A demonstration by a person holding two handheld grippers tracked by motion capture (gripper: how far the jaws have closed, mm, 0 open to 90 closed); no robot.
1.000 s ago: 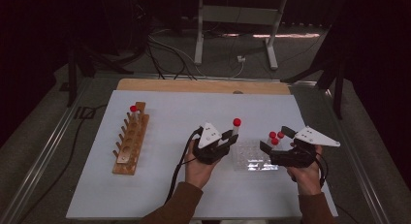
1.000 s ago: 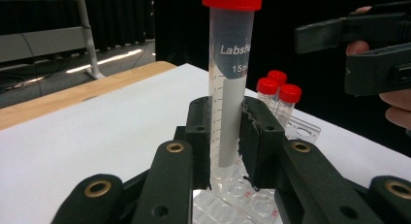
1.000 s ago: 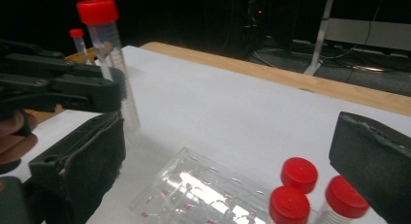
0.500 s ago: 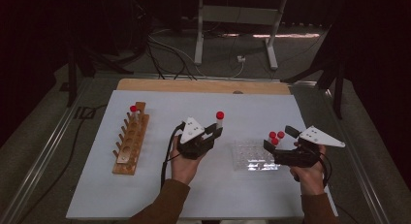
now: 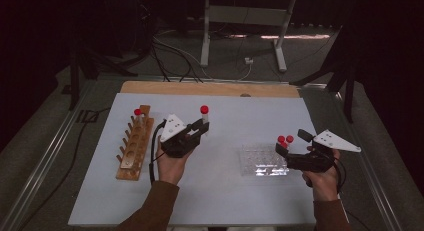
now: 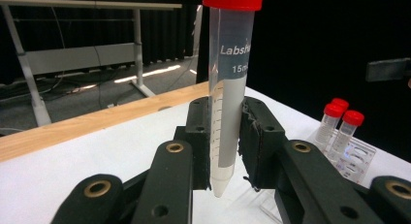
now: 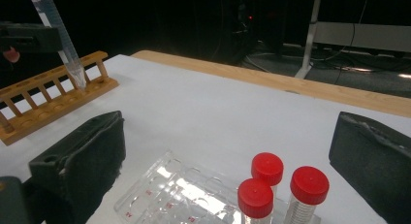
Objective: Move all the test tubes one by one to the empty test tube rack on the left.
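Left gripper (image 5: 199, 127) pinching upright red-capped tube (image 6: 229, 88) right of wooden rack (image 5: 135, 145), right gripper (image 5: 281, 150) spread by clear tray (image 5: 262, 161)

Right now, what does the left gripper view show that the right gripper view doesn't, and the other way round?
Left gripper view: printed lettering and scale marks on the red-capped tube clamped upright between its black pads. Right gripper view: the wooden rack, and its own wide-open pads. Both: three capped tubes standing in the clear tray, and the white table.
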